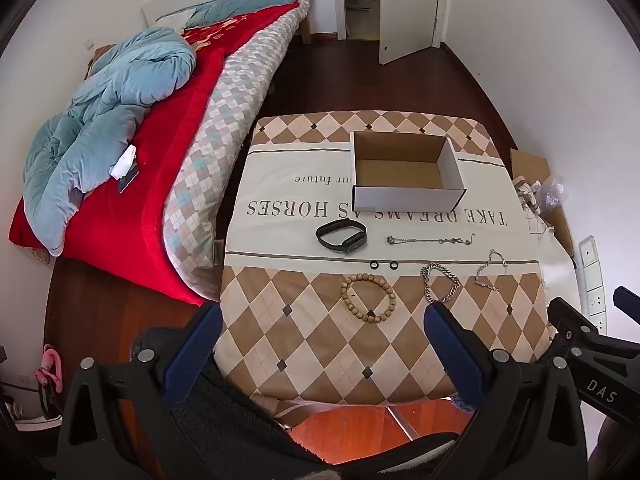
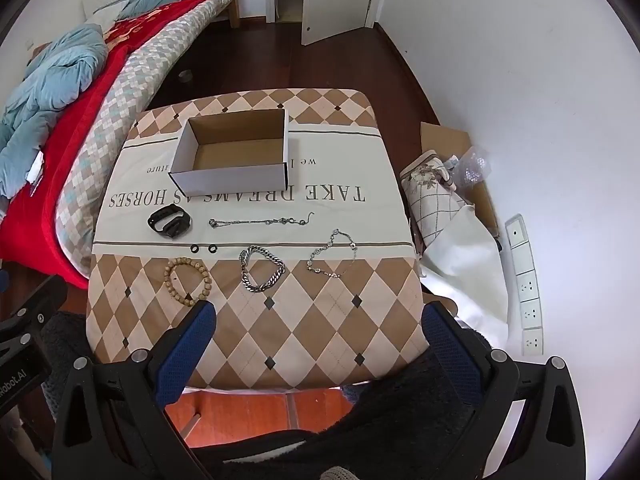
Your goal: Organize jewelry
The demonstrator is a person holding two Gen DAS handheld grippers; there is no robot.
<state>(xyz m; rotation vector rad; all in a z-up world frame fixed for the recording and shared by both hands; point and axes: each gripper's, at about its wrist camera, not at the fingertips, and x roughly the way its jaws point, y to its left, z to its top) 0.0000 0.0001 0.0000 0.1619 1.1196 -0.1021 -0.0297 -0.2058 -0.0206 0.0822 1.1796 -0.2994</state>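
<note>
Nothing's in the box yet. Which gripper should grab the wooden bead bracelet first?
Left, probably. The bead bracelet lies just ahead between the open left gripper's fingers; for the right gripper it sits off to the left side. The box is empty.

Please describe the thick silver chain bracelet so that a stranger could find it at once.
On the cloth-covered table, look in front of the open cardboard box, at the row nearest the camera. The thick silver chain bracelet lies between the wooden bead bracelet and a thin silver chain; only it has heavy, flat links.
</note>
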